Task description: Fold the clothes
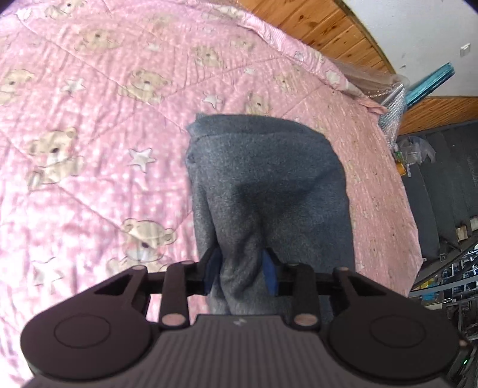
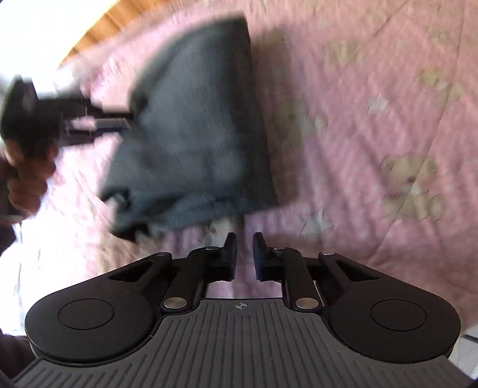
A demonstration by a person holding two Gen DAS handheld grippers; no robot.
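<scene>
A dark grey fleece garment (image 1: 263, 179), folded into a thick pad, lies on the pink teddy-bear quilt (image 1: 104, 104). My left gripper (image 1: 240, 259) is shut on a bunched near edge of it, with cloth pressed between the blue pads. In the blurred right wrist view the same garment (image 2: 194, 134) lies ahead and to the left, and the left gripper (image 2: 119, 122) meets its left side, held by a hand (image 2: 27, 179). My right gripper (image 2: 245, 238) hovers over the quilt (image 2: 373, 119) just short of the garment's near edge, its jaws a narrow gap apart with nothing between them.
The bed's edge runs down the right of the left wrist view. Beyond it are wooden panelling (image 1: 328, 27), a clear plastic bag (image 1: 391, 98), a teal object (image 1: 433, 80) and a dark ribbed surface with clutter (image 1: 448, 179).
</scene>
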